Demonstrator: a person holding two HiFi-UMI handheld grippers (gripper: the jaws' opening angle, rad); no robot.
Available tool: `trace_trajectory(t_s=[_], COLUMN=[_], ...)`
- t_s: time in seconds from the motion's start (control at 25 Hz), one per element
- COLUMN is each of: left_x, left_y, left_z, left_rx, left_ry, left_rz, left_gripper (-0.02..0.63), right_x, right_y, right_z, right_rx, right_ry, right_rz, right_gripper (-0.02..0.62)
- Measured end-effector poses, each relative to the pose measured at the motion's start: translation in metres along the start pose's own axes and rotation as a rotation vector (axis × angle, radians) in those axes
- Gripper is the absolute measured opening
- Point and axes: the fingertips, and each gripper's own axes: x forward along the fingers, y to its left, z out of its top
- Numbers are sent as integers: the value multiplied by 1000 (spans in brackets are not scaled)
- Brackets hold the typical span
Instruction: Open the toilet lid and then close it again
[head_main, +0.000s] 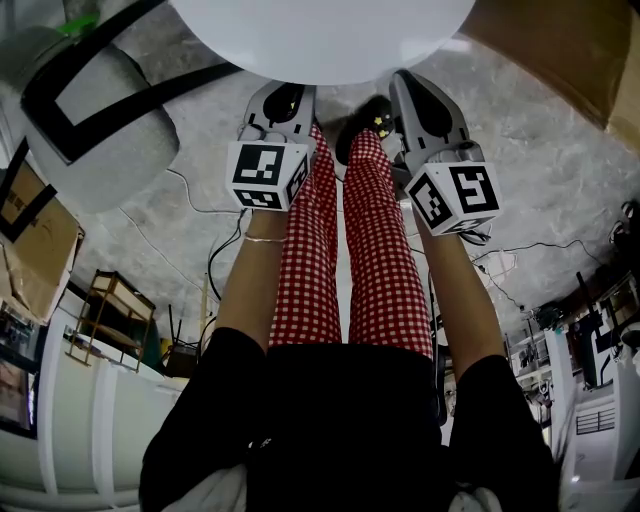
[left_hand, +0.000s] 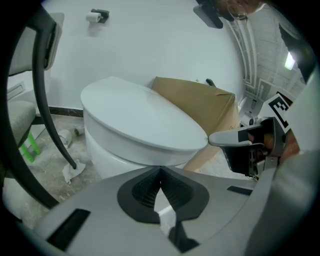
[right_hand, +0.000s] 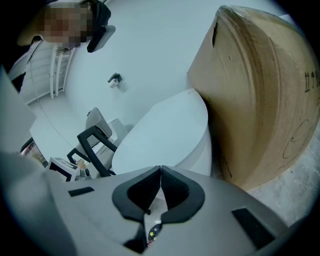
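Here, the white toilet lid (head_main: 320, 35) lies shut just ahead of the left gripper (head_main: 283, 95) and right gripper (head_main: 415, 90), both with fingers (left_hand: 142, 190) pressed together and empty; it looks rigid, glossy, probably slippery and fairly light, best lifted from under its front rim.

Workshop or storeroom. Rough concrete floor (head_main: 560, 160), loose cables (head_main: 212, 262); cardboard box (right_hand: 260, 100) right of the jaws, office chair (left_hand: 40, 95) to their left.
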Motion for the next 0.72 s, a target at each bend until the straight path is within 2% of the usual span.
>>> trace_trajectory(t_s=[0.44, 0.64, 0.72], left_x=[0, -5, -6], left_y=[1, 0, 0], left_z=[-3, -2, -1], left_rx=[26, 18, 18], left_ry=[4, -13, -14], left_rz=[-22, -26, -25], left_gripper=[3, 4, 3], right_x=[2, 9, 11], right_y=[0, 12, 12], right_z=[-2, 11, 14], right_rx=[12, -56, -38], right_ry=[0, -23, -28], right_rz=[-3, 28, 23], right_gripper=[23, 23, 23])
